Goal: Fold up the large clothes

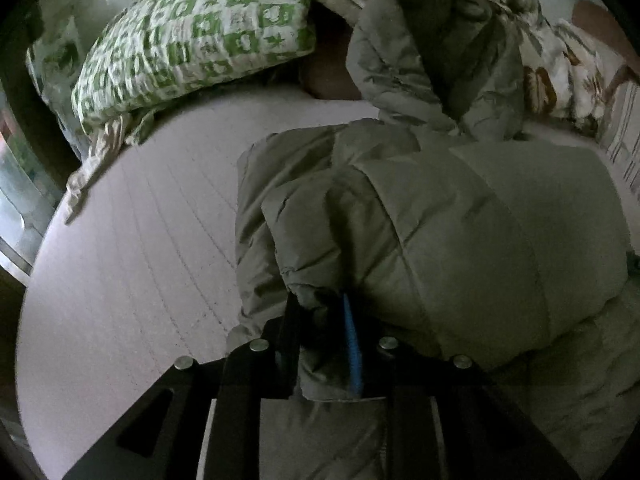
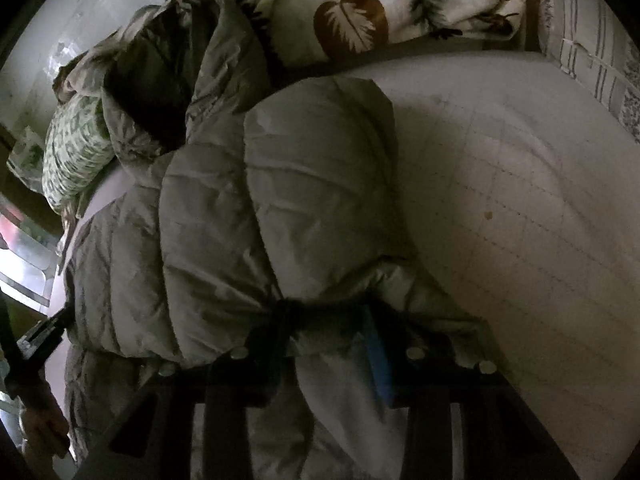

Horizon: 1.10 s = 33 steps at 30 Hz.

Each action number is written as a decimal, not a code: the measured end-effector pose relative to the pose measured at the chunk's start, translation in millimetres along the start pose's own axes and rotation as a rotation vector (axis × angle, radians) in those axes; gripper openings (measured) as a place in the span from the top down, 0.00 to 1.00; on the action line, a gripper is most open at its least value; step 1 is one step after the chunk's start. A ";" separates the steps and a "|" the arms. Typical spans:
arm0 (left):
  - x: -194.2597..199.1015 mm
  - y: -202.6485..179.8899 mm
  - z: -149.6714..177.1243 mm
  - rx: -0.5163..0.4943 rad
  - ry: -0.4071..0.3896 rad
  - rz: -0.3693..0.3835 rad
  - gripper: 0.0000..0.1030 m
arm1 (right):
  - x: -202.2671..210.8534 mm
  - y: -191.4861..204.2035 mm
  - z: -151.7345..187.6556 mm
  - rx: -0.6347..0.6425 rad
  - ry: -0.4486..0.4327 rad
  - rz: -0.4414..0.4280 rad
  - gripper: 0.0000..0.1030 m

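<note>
On the bed (image 1: 132,240), in the left wrist view, the puffer jacket (image 1: 460,216) stretches away from the left gripper (image 1: 320,312), whose jaws pinch its near hem. In the right wrist view, the right gripper (image 2: 328,320) pinches the same hem further right; the jacket's length runs straight ahead.

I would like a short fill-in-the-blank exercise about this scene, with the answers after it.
1. The puffy jacket lies on a ____.
2. The pillow has a white and ____ pattern.
3. The left gripper is shut on the ____.
4. On the blanket a large brown ____ is printed.

Missing words: bed; green; jacket; leaf
</note>
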<state>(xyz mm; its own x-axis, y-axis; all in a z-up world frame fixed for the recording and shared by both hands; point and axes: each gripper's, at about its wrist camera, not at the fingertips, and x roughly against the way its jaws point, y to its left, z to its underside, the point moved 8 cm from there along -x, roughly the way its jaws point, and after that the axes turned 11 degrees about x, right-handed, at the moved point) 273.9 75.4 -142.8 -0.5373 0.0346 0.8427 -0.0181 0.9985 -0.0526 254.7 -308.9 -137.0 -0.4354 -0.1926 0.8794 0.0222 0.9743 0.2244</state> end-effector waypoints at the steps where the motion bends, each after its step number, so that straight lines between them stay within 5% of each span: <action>1: 0.2 0.6 0.5 0.005 0.002 0.005 0.78 | 4.9 0.3 -1.2 -0.001 -0.011 0.005 0.36; 6: 0.0 -3.0 3.4 -0.014 -0.003 -0.003 0.78 | 22.8 10.9 -16.6 0.072 -0.061 0.081 0.32; 11: -2.7 -2.6 4.9 -0.011 0.000 0.008 0.75 | -7.5 12.6 -17.6 0.063 -0.011 0.102 0.30; 16: -6.6 5.2 5.8 0.024 0.003 0.016 0.60 | -33.3 13.1 -15.7 0.112 0.014 0.153 0.28; 23: -3.7 16.5 7.1 0.041 -0.016 -0.038 0.34 | -13.6 14.6 -20.1 0.073 0.006 0.147 0.27; 28: 6.3 24.2 3.8 0.099 -0.015 0.016 0.34 | 0.2 20.5 -15.1 0.064 -0.001 0.116 0.27; 33: 30.2 18.3 -12.0 0.033 -0.049 0.009 0.33 | 21.3 33.4 -37.5 0.117 -0.036 0.101 0.27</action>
<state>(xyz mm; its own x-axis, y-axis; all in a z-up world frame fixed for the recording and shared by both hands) 267.4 95.2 -111.9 -0.5783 0.0405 0.8148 -0.0409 0.9961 -0.0785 279.9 -284.9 -95.0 -0.4679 -0.0903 0.8792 -0.0362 0.9959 0.0831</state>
